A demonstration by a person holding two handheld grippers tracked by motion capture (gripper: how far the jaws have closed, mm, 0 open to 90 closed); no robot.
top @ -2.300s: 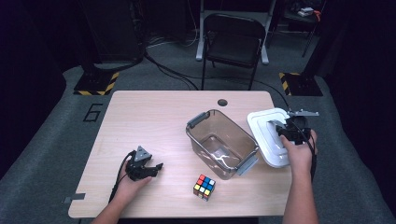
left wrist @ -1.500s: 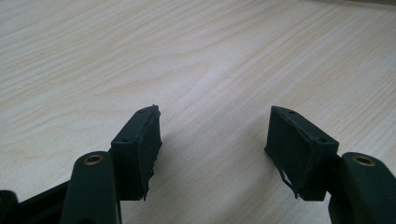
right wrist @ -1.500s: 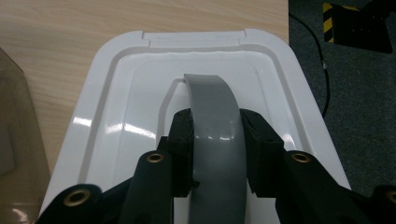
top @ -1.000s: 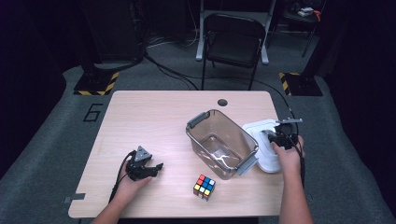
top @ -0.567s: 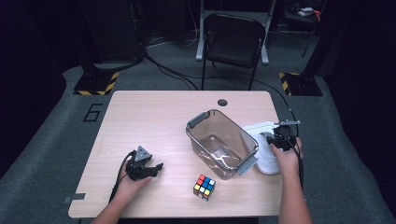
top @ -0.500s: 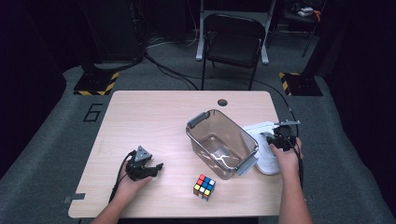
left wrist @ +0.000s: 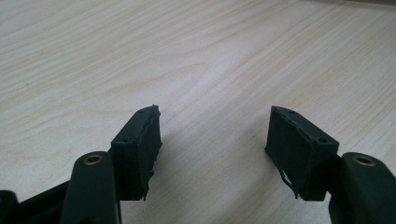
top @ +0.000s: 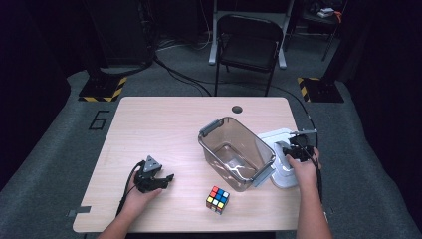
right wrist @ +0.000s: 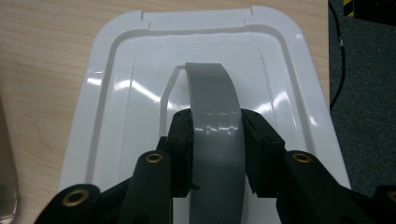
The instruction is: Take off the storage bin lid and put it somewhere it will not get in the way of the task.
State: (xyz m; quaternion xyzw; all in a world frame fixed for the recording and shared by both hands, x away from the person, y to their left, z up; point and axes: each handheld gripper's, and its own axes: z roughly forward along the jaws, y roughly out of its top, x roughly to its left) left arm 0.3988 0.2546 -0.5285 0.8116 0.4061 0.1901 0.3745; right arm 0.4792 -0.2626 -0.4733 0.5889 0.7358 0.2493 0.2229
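Note:
A clear plastic bin (top: 236, 152) with grey latches stands in the middle of the wooden table (top: 164, 124). Its white lid (top: 278, 144) hangs tilted beside the bin's right end, above the table's right edge. My right gripper (top: 294, 151) is shut on the lid's grey handle (right wrist: 215, 116), both pads pressed against the handle's sides in the right gripper view. The white lid (right wrist: 116, 93) spreads out below the jaws. My left gripper (top: 157, 178) rests on the table at the front left, open, with bare wood between its fingers (left wrist: 140, 149).
A colourful puzzle cube (top: 217, 199) lies on the table near the front edge, just in front of the bin. A black folding chair (top: 249, 45) stands on the floor beyond the table. A cable hole (top: 237, 109) sits at the table's far edge.
The right gripper has carried the lid leftward, from beyond the table's right edge to beside the bin's right end, lowering it a little. The left gripper has stayed still.

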